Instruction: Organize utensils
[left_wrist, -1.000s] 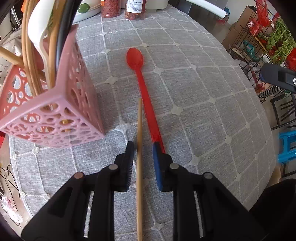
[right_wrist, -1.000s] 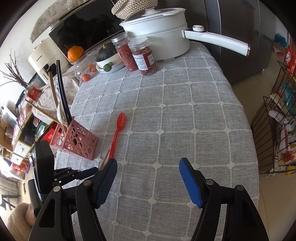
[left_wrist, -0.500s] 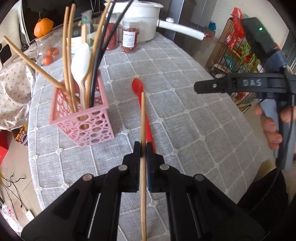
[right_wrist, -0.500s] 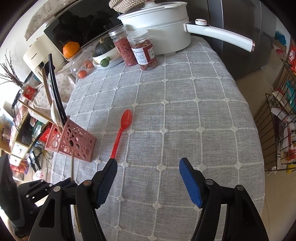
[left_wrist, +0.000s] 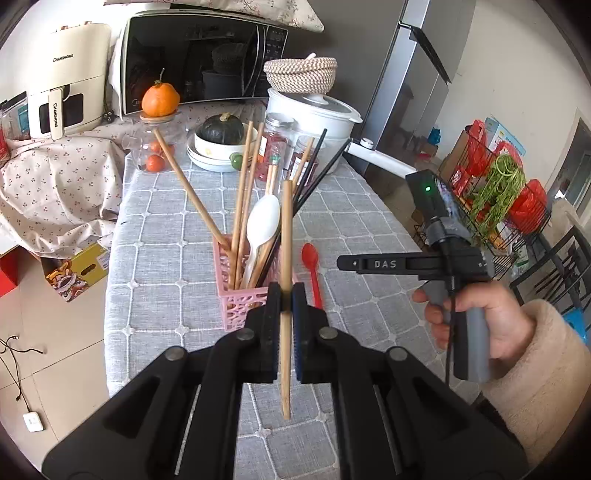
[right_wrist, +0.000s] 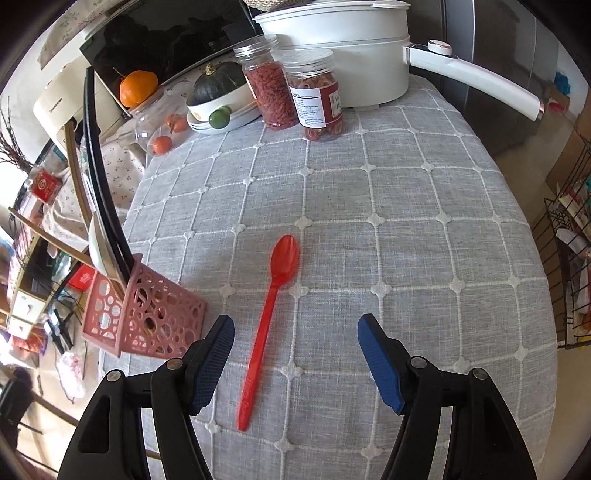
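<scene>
In the left wrist view, the left gripper (left_wrist: 285, 295) is clamped on a single wooden chopstick (left_wrist: 286, 236), held near its lower third so the long end points up and forward. Grip looks centred between the pads, stick roughly upright: a sensible hold for dropping it tip-down into the pink basket (left_wrist: 240, 299) directly ahead, my guess at the step in hand. The basket already holds several wooden chopsticks, black chopsticks and a white spoon (left_wrist: 262, 225), all leaning outward against the rim. A red spoon (left_wrist: 312, 264) lies on the surface (left_wrist: 166, 229) just right of the basket. The right gripper (left_wrist: 373, 263) shows side-on, held in the person's hand (left_wrist: 476, 325); from this side I cannot tell its opening.

Readable text here: "DAS" on the right gripper's bar, "CHANGHONG" on the cream appliance (left_wrist: 62, 77) at top and on its handle. Microwave (left_wrist: 199, 59) panel markings are too small to read.

In the right wrist view, the right gripper (right_wrist: 295, 332) is wide open, holding nothing. It hovers above the red spoon (right_wrist: 271, 314), which lies flat on the grey checked cloth, handle toward the camera, bowl away, sitting left of centre between the jaws. Looks lined up as the next pick, but would need to shift left and drop. The pink basket (right_wrist: 147, 317) stands left of the spoon, near but apart.

Two jars (right_wrist: 295, 92) with red contents stand by the white pot (right_wrist: 343, 55); one has a label, print unreadable. Cream appliance brand is partly visible, not legible here.
</scene>
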